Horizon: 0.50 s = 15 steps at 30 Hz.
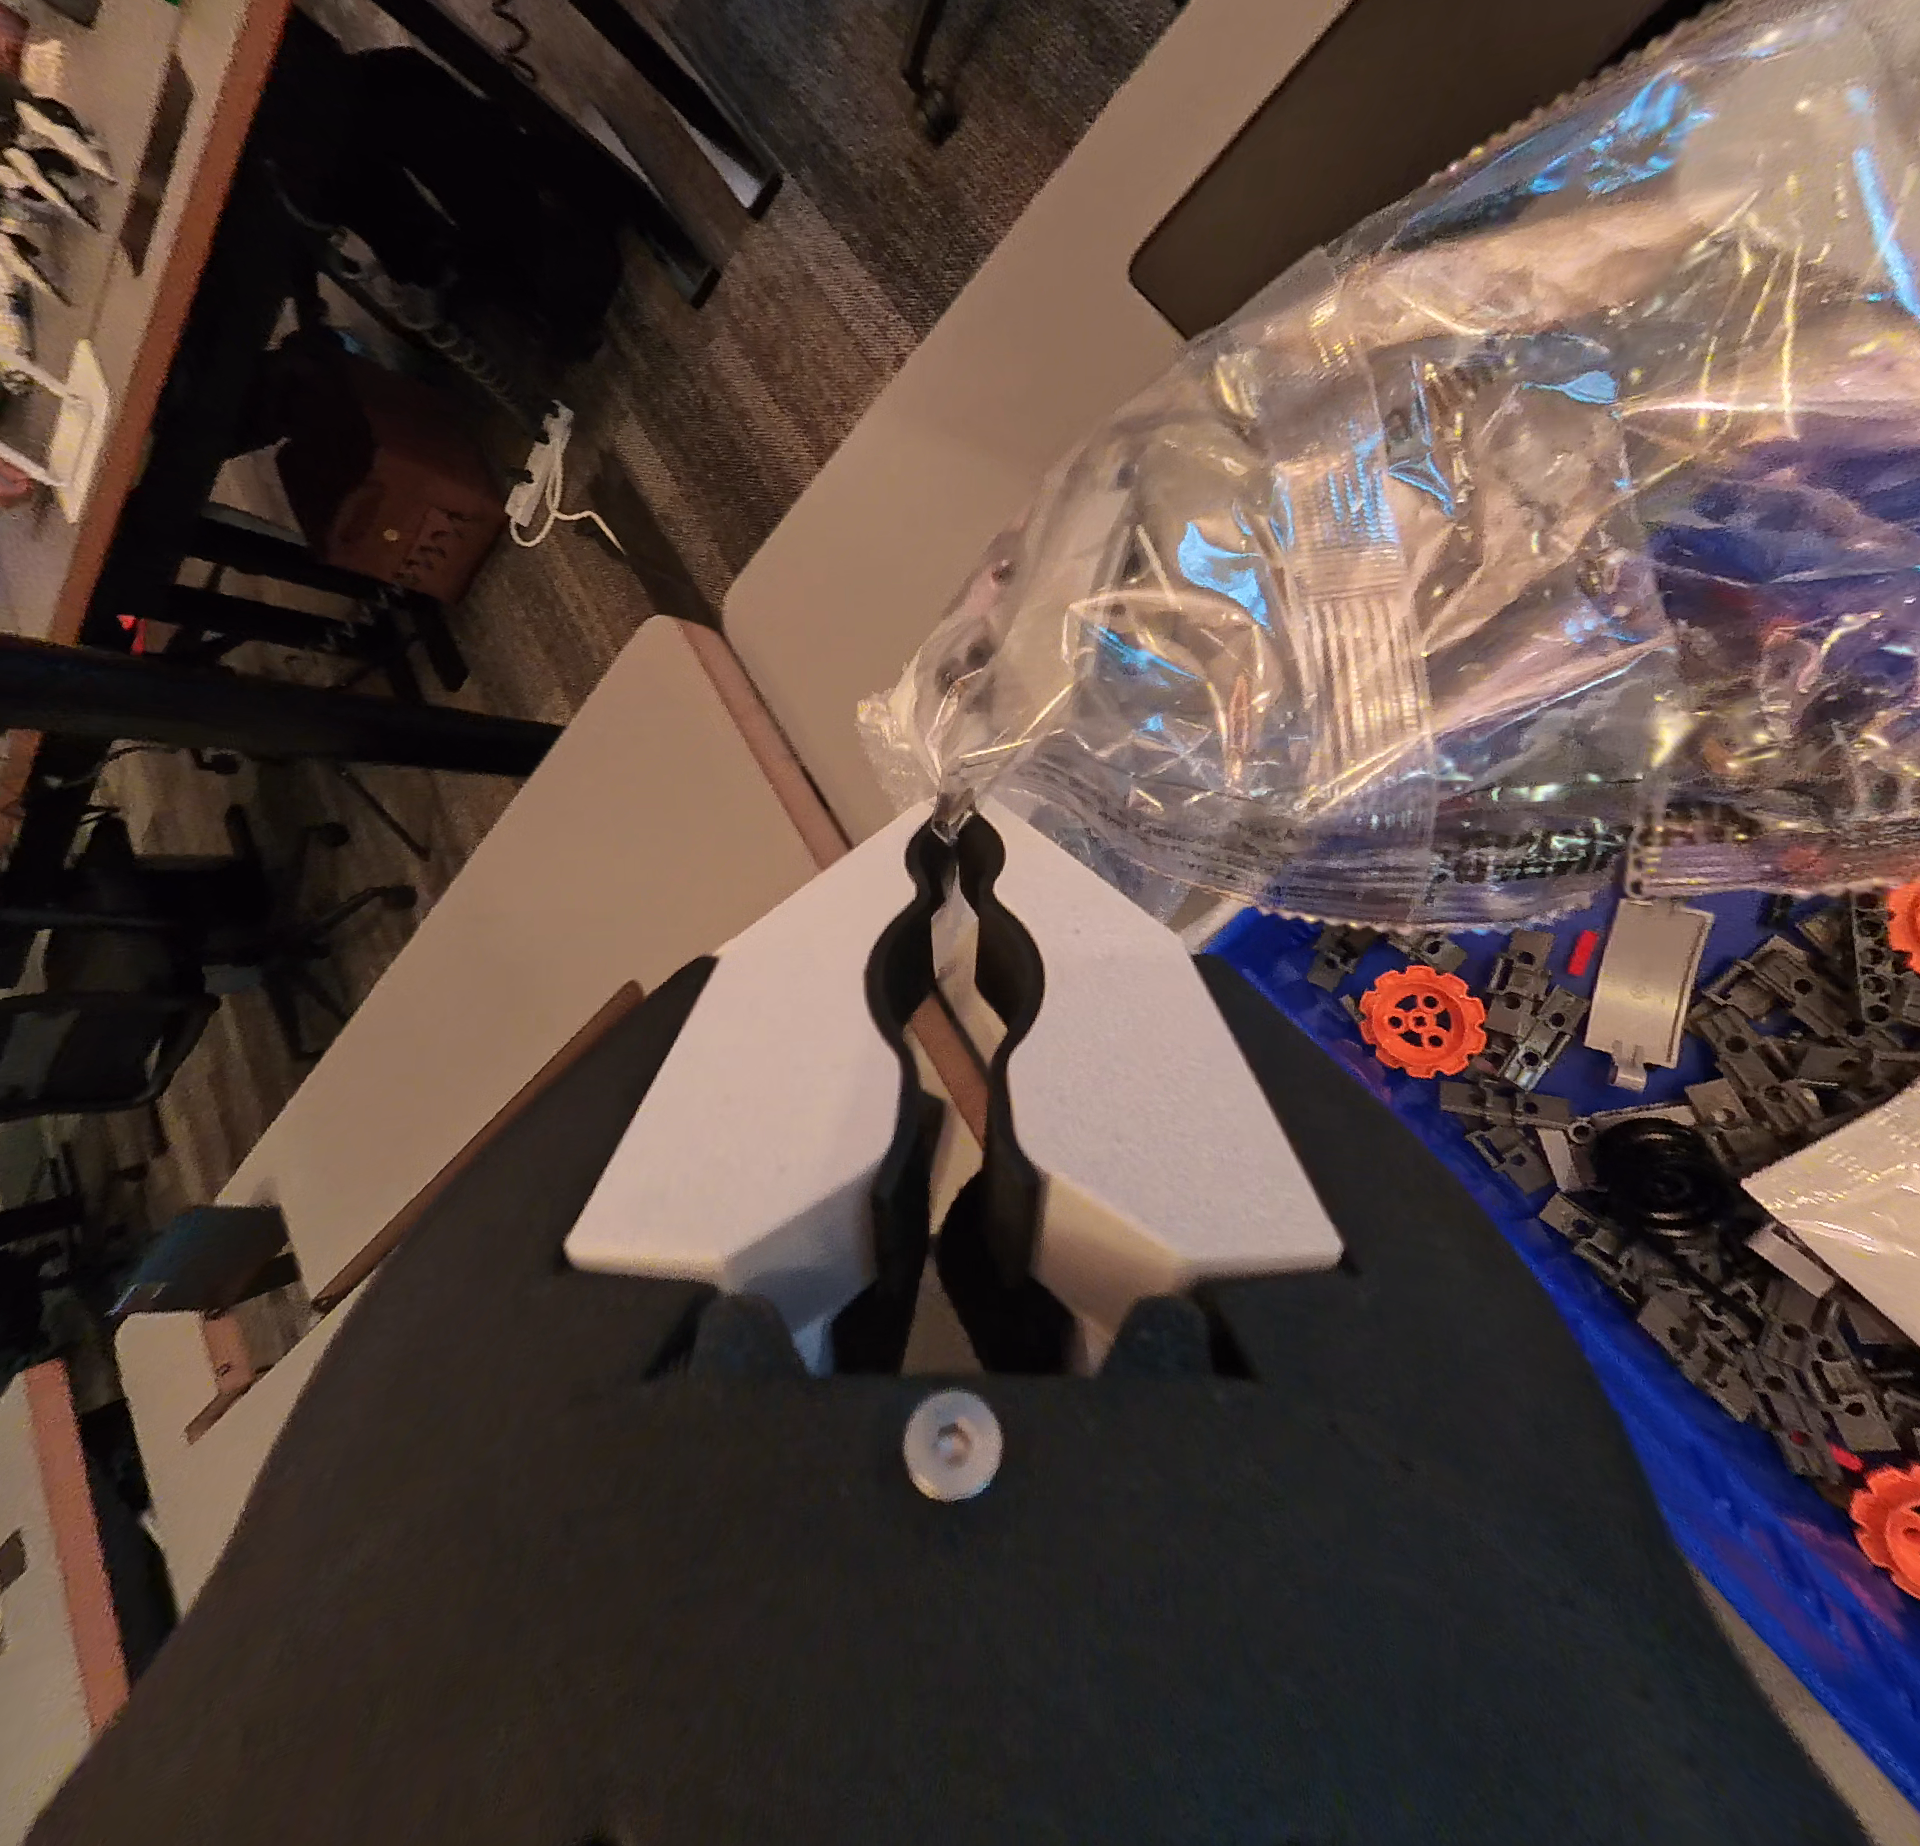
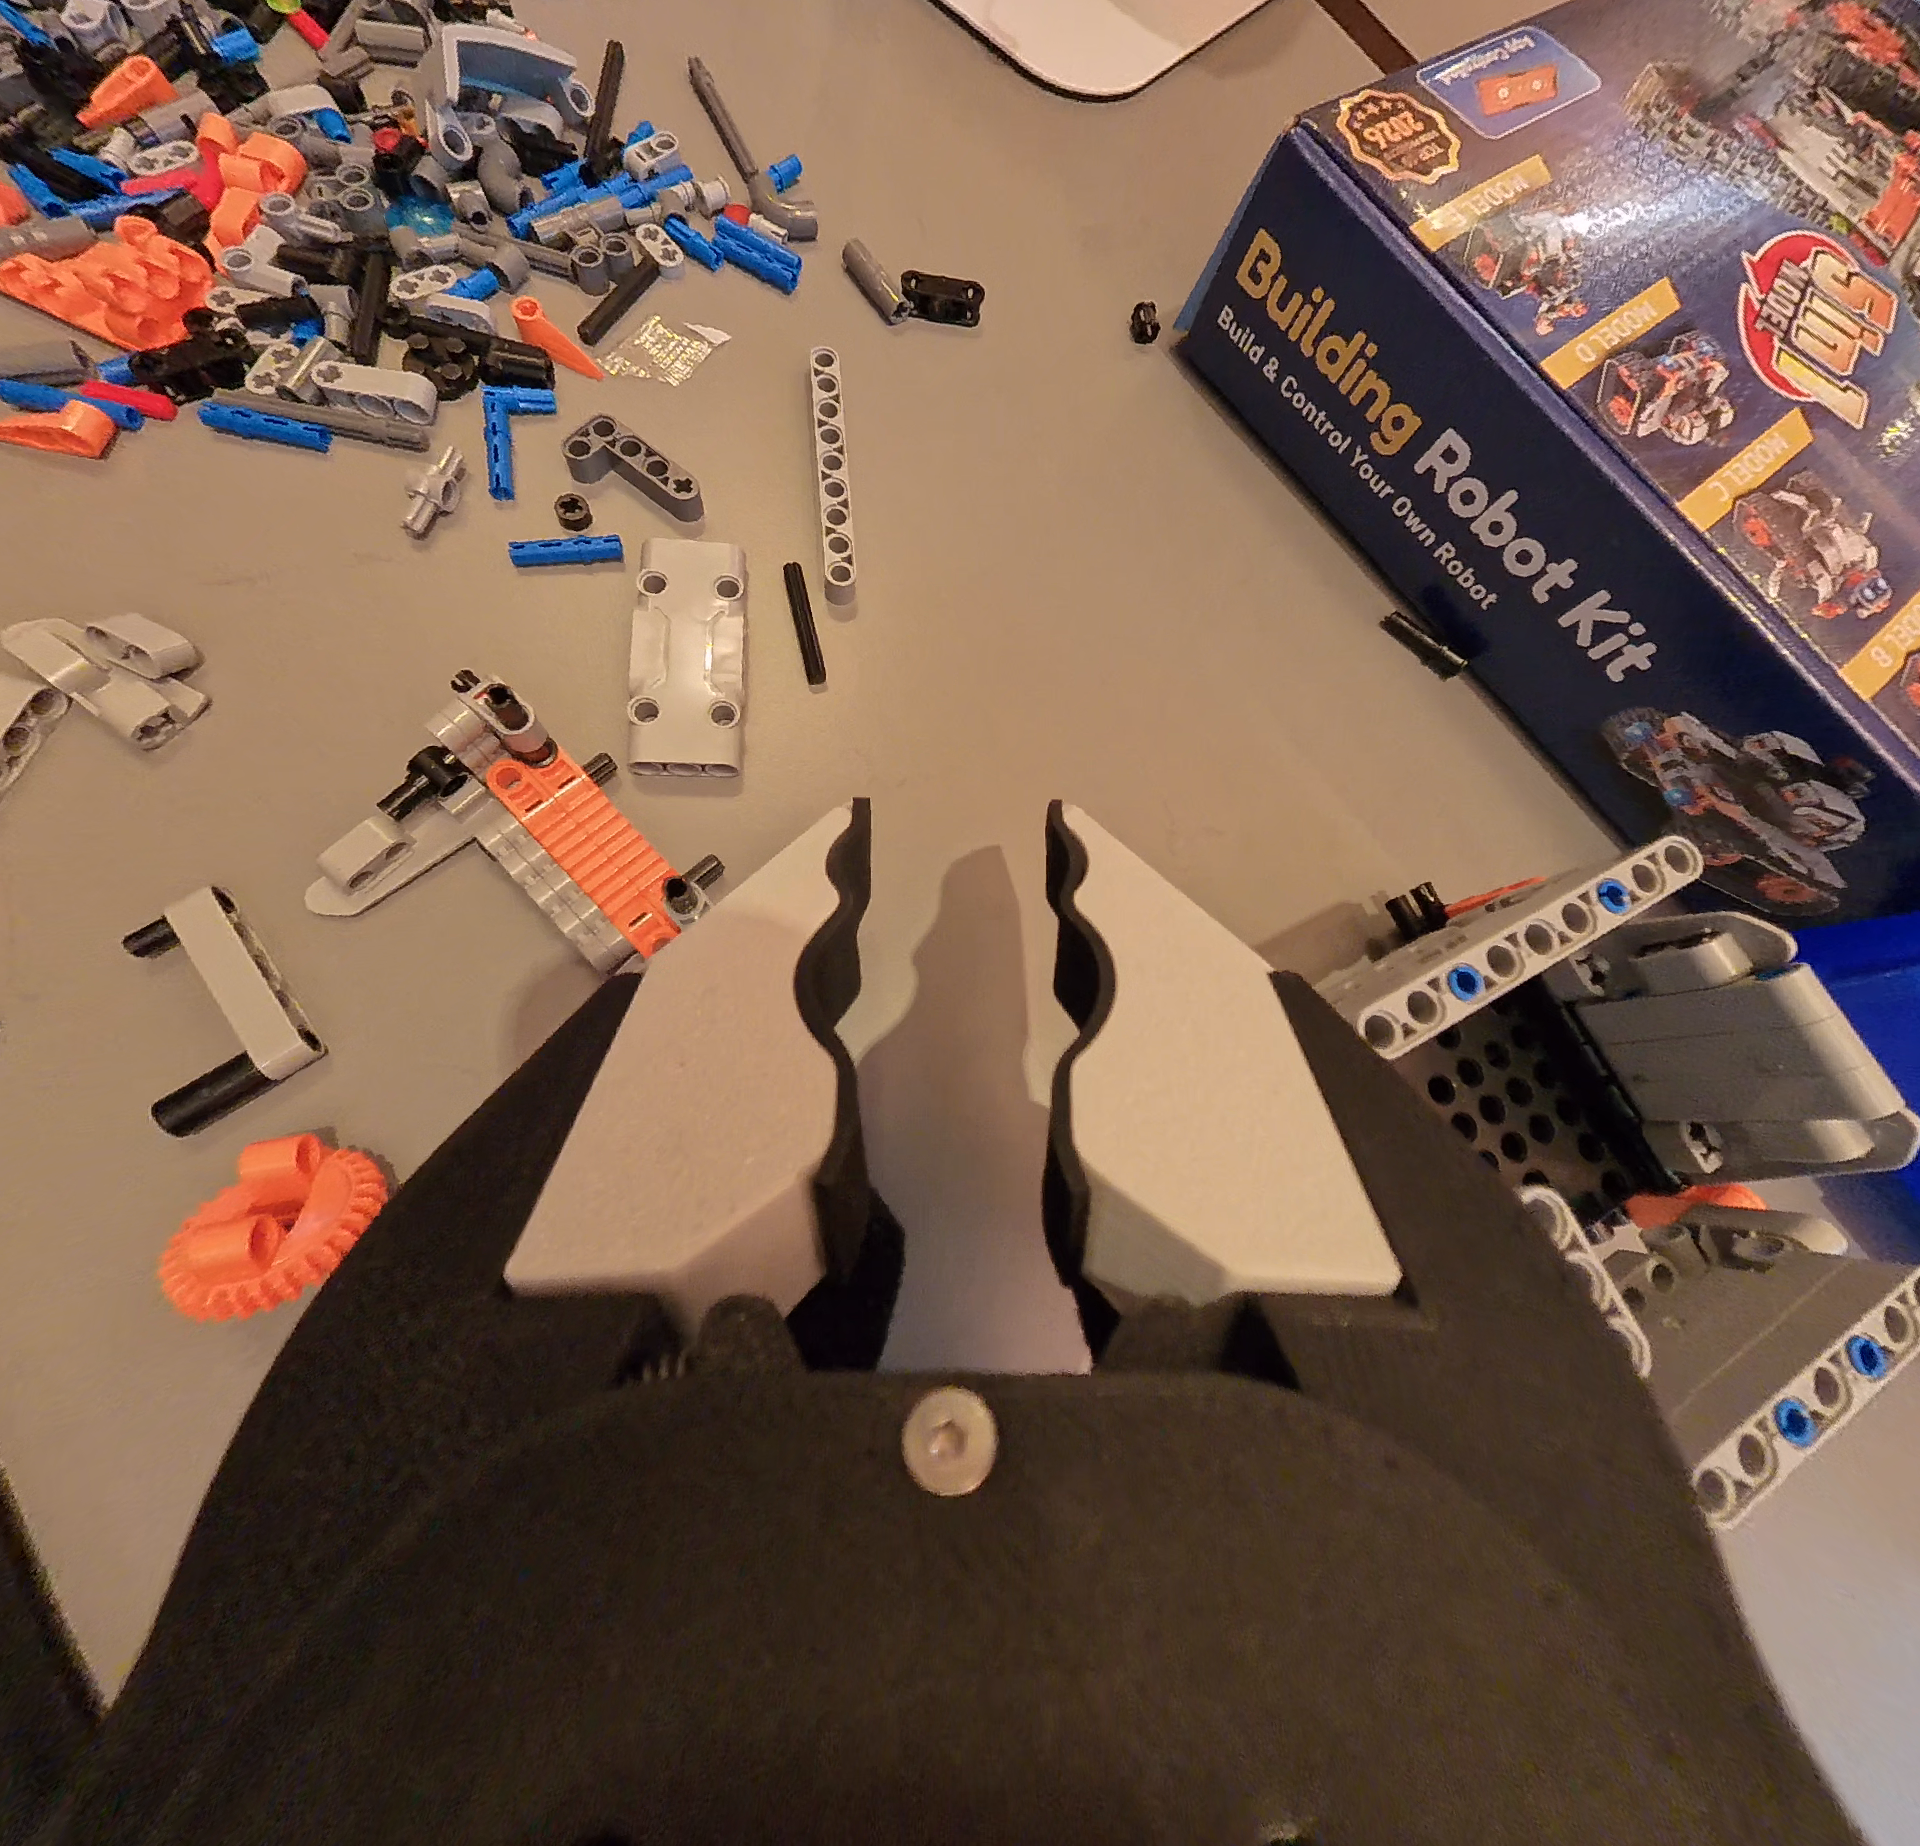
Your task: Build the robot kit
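Note:
My left gripper (image 1: pixel 951 828) is shut on a corner of a clear plastic bag (image 1: pixel 1455 570) and holds it up over a blue tray (image 1: pixel 1621 1381). The bag is crumpled and holds dark parts. The tray holds dark grey building pieces (image 1: pixel 1714 1121) and orange gear wheels (image 1: pixel 1418 1022). My right gripper (image 2: pixel 956 820) is open and empty above the grey table (image 2: pixel 1039 601). Nearest to it are a half-built orange and grey assembly (image 2: pixel 561 851) at its left and a grey panel piece (image 2: pixel 688 643) ahead.
A heap of loose blue, orange, grey and black pieces (image 2: pixel 312 186) lies at the far left. A blue kit box (image 2: pixel 1610 425) stands at the right, with a partly built grey model (image 2: pixel 1610 1048) below it. An orange gear (image 2: pixel 270 1225) lies near left. Chairs and floor (image 1: pixel 364 446) lie beyond the table edge. The tips of one gripper are about 75 cm away from the tips of the other.

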Each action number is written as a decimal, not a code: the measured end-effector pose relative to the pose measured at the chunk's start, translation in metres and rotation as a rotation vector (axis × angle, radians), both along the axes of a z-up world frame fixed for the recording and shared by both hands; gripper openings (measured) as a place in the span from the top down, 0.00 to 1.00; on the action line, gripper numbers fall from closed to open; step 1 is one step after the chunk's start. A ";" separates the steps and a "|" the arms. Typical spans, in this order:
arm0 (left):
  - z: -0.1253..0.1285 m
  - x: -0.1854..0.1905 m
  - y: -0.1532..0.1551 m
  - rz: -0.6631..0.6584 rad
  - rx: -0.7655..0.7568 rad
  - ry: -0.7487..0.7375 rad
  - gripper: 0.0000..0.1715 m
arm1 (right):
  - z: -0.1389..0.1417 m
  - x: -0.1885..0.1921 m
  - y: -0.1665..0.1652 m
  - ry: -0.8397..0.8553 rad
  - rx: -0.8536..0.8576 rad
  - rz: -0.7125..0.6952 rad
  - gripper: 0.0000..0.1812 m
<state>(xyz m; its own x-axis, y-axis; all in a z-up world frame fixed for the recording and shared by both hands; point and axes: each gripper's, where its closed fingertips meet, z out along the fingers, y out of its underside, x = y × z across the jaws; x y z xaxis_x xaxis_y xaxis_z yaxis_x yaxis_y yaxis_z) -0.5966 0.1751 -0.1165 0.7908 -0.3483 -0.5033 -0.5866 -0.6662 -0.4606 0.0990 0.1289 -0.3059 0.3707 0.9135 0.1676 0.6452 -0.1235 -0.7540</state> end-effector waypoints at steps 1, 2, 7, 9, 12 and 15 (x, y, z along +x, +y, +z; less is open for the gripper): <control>0.007 -0.001 -0.002 0.007 0.010 0.005 1.00 | 0.001 0.000 0.000 0.002 0.001 0.001 0.83; 0.014 -0.002 -0.004 0.010 0.018 0.008 1.00 | 0.001 0.000 -0.001 0.004 0.001 0.002 0.83; 0.054 -0.001 -0.018 0.015 0.096 0.013 1.00 | 0.004 -0.002 -0.003 0.012 0.005 0.013 0.83; 0.069 0.004 -0.025 0.007 0.127 -0.002 1.00 | 0.004 -0.002 -0.004 0.015 0.005 0.016 0.83; 0.089 0.014 -0.038 -0.008 0.163 -0.014 1.00 | 0.006 -0.003 -0.005 0.021 0.009 0.022 0.83; 0.107 0.027 -0.052 -0.031 0.188 -0.034 1.00 | 0.008 -0.003 -0.006 0.025 0.010 0.026 0.82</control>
